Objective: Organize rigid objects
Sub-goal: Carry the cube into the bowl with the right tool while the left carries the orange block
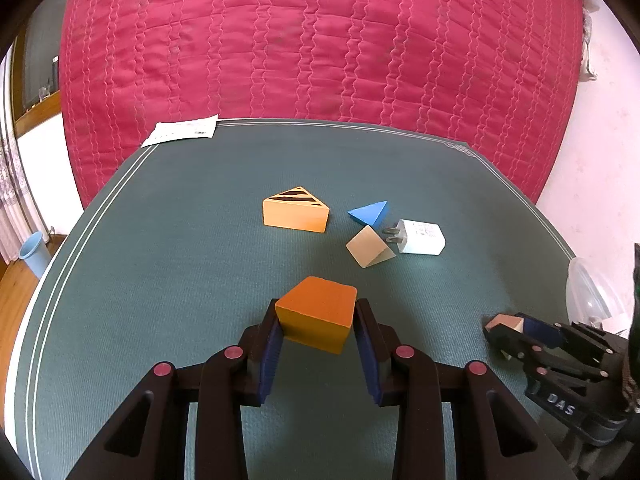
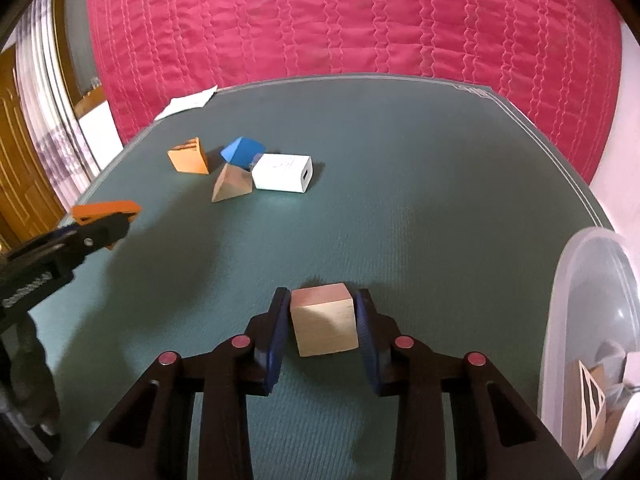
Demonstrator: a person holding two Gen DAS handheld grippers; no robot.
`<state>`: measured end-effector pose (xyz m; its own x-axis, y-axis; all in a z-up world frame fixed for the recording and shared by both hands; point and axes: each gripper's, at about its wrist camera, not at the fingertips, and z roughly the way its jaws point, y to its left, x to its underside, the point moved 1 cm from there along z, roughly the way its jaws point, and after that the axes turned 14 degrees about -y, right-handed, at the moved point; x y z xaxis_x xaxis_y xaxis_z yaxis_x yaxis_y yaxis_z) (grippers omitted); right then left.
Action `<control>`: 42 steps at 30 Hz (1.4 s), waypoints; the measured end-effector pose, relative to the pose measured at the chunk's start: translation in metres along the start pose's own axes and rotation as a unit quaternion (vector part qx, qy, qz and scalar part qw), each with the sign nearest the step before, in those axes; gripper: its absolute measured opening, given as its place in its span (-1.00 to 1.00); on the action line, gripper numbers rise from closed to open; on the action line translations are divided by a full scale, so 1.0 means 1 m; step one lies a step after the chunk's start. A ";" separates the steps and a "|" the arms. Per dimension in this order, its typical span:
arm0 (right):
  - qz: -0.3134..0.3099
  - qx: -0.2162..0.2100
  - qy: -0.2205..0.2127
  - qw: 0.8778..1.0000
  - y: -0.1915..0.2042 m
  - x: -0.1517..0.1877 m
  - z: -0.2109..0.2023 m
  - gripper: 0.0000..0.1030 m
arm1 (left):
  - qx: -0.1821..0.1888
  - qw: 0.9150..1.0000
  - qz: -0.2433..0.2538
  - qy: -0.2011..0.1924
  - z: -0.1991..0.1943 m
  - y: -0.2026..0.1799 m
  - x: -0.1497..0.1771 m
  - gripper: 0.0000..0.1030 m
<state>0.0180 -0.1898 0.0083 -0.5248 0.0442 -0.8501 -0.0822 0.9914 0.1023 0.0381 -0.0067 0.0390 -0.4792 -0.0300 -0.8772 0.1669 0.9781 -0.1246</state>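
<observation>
L wrist view:
L gripper (image 1: 316, 320): clamped on orange block (image 1: 316, 316), pads tight on both its sides; block sits right at the fingertips, lifted off green mat (image 1: 160, 280).
Beyond it: striped orange wedge (image 1: 296, 214) straight ahead on mat; blue wedge (image 1: 370, 213), plain wood wedge (image 1: 368, 247) and white charger (image 1: 420, 236) bunched just right of it, charger prongs toward the wood wedge.
R gripper (image 1: 502, 326): low right, gripping a pale wood cube (image 1: 505, 322).
Edges: paper slip (image 1: 182, 132) at far L corner of mat; red quilt (image 1: 320, 40) behind.

R wrist view:
R gripper (image 2: 323, 324): closed on wood cube (image 2: 323, 324) betw. its blue pads, cube at the tips, above mat (image 2: 400, 220).
Clear tub (image 2: 580, 300): just right, at mat edge; striped piece inside, rest blurred.
L gripper (image 2: 106, 216): far left, orange block (image 2: 106, 210) in its tips.
Far left on mat: striped orange wedge (image 2: 189, 157), blue wedge (image 2: 242, 150), wood wedge (image 2: 232, 184), charger (image 2: 282, 173), well apart from both grippers.
</observation>
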 end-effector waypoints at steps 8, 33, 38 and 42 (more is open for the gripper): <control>0.038 -0.019 -0.041 0.998 -0.015 -0.011 -0.046 -0.35 | 0.011 1.000 0.011 -0.002 -0.005 -0.011 -0.001 -0.28; 0.112 0.049 -0.094 0.988 -0.110 0.003 -0.137 -0.34 | 0.062 0.996 0.060 -0.031 -0.035 -0.079 -0.019 -0.28; 0.132 0.062 -0.087 0.986 -0.129 0.017 -0.138 -0.34 | 0.078 0.993 0.077 -0.036 -0.040 -0.101 -0.021 -0.28; 0.133 0.067 -0.090 0.985 -0.137 0.022 -0.143 -0.32 | 0.091 0.991 0.090 -0.038 -0.043 -0.119 -0.022 -0.28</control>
<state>-0.1034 -0.3427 0.0496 -0.3529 0.3130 -0.8818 0.1555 0.9489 0.2746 -0.0086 -0.1140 0.0927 -0.3630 0.1200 -0.9240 0.3992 0.9161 -0.0378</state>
